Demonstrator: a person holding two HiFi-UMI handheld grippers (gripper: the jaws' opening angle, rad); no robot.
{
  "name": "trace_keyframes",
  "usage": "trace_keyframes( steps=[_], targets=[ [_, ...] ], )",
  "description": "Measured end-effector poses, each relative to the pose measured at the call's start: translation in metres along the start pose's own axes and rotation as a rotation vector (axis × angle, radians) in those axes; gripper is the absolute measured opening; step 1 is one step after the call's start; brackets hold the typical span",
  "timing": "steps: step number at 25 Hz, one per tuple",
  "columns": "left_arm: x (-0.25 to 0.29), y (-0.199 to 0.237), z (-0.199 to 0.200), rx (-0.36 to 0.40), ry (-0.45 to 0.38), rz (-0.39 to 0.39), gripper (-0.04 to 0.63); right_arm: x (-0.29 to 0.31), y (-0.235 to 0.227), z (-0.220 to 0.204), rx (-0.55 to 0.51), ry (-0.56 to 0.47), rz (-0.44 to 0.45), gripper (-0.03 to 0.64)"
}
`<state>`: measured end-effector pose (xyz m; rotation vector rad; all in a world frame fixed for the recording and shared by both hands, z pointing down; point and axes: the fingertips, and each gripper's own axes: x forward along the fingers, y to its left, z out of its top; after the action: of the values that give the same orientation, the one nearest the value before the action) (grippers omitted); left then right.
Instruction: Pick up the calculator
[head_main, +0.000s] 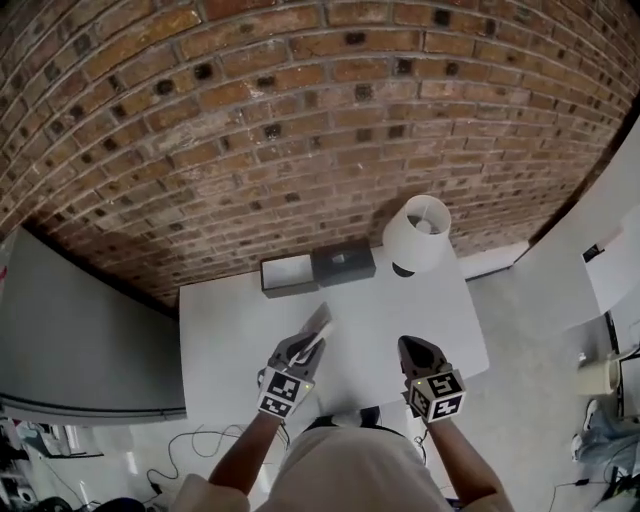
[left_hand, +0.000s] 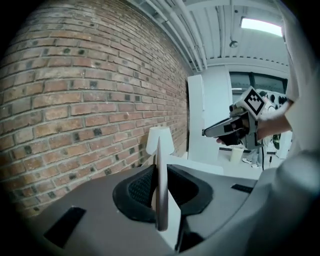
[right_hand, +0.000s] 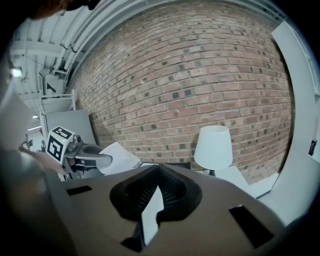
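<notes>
My left gripper (head_main: 305, 345) is shut on the calculator (head_main: 318, 328), a thin flat slab with a pale face, and holds it above the white table (head_main: 230, 330). In the left gripper view the calculator (left_hand: 161, 185) stands edge-on and upright between the dark pads (left_hand: 140, 187). The right gripper view shows the calculator's (right_hand: 119, 157) pale side sticking out of the left gripper (right_hand: 82, 150). To its right, my right gripper (head_main: 418, 350) hangs over the table's front part with its jaws together and nothing between them (right_hand: 159, 172). The left gripper view catches the right gripper (left_hand: 232, 127) hanging in the air.
A white lamp (head_main: 418, 232) stands at the table's back right. A pale box (head_main: 288, 273) and a dark box (head_main: 343, 263) sit along the back edge against the brick wall. A grey panel (head_main: 80, 330) flanks the table's left. A cup (head_main: 597, 377) stands far right.
</notes>
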<state>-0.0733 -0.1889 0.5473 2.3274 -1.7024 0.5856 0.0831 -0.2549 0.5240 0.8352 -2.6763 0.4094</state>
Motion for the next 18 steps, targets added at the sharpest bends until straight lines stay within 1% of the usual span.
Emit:
trace_keyframes(
  steps=[9,12,15,18],
  targets=[
    [-0.025,-0.02,0.019,-0.118,-0.028,0.186,0.08,-0.003,-0.013,0.015,-0.072,-0.007,0.153,0.012],
    [-0.039,-0.024,0.02,-0.167,-0.04,0.22,0.08,-0.002,-0.009,0.016,-0.097,-0.01,0.184,0.012],
    [-0.053,-0.024,0.022,-0.186,-0.059,0.244,0.08,-0.003,-0.002,0.02,-0.125,-0.019,0.201,0.012],
    [-0.068,-0.02,0.024,-0.201,-0.081,0.252,0.08,-0.007,0.008,0.025,-0.146,-0.03,0.213,0.012]
  ],
)
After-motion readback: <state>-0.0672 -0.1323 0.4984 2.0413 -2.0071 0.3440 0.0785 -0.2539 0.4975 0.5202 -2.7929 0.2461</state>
